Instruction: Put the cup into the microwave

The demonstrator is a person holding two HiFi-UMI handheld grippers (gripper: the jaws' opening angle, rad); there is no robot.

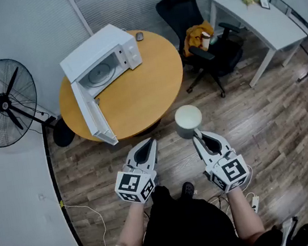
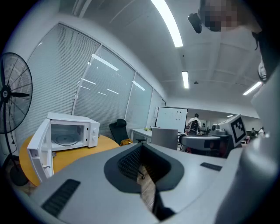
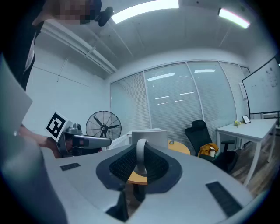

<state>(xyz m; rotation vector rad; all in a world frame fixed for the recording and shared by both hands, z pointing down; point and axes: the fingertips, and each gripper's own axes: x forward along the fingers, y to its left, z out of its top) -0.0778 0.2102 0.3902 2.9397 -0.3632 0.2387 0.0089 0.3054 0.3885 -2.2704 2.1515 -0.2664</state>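
Note:
A white microwave (image 1: 102, 61) stands at the far left of the round wooden table (image 1: 144, 95). Its door (image 1: 94, 114) hangs wide open toward me and the glass turntable shows inside. My right gripper (image 1: 197, 136) is shut on the handle (image 3: 141, 153) of a pale grey cup (image 1: 189, 121). It holds the cup upright over the floor, just short of the table's near edge. My left gripper (image 1: 144, 145) hovers beside it to the left, jaws together with nothing in them. The left gripper view shows the microwave (image 2: 70, 133) ahead at left and the cup (image 2: 164, 138) at right.
A standing fan (image 1: 2, 105) is at the left by the wall. A black office chair (image 1: 198, 33) with a yellow garment and a white desk (image 1: 253, 16) are at the right. A small mouse (image 1: 139, 36) lies behind the microwave. Cables trail on the wooden floor (image 1: 270, 131).

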